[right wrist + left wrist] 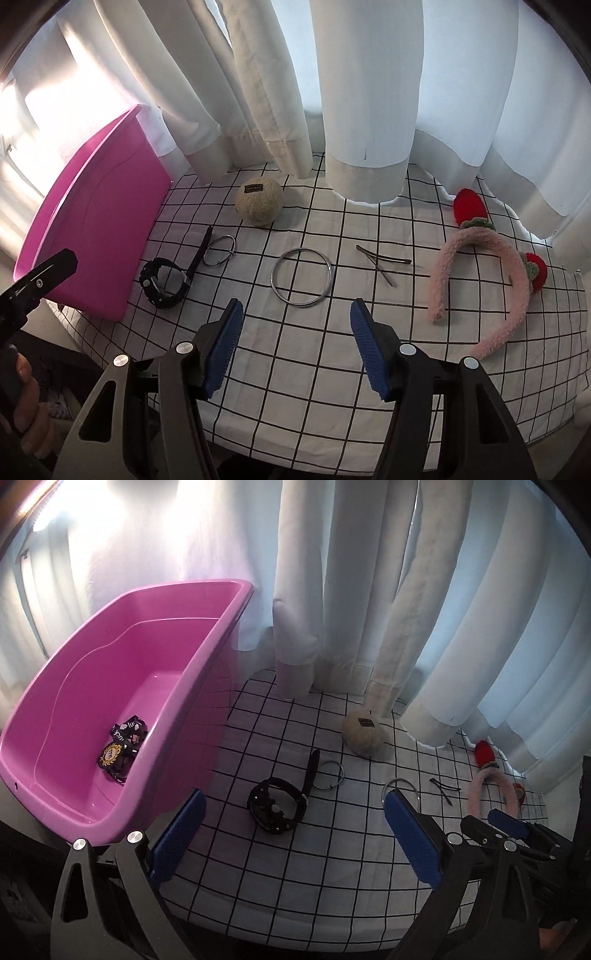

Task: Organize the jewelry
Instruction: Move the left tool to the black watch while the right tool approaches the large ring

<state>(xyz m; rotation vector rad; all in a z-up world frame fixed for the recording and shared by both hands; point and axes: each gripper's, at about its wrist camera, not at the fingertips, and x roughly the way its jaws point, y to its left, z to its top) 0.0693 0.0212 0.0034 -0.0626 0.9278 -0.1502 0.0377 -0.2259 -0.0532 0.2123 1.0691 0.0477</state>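
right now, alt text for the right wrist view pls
The open right gripper hovers over a checked tablecloth, aimed at a large silver bangle. Left of it lie a smaller ring, a black watch and a pink tub; right, hairpins and a pink headband.

A black wristwatch [166, 282] lies flat just beside the pink tub [92, 229], its strap touching a small wire ring [219, 251]. A larger silver bangle [301, 277] lies apart, then two crossed hairpins [382, 264] and a pink fuzzy headband [484, 291]; dark pieces [123, 747] rest inside the tub
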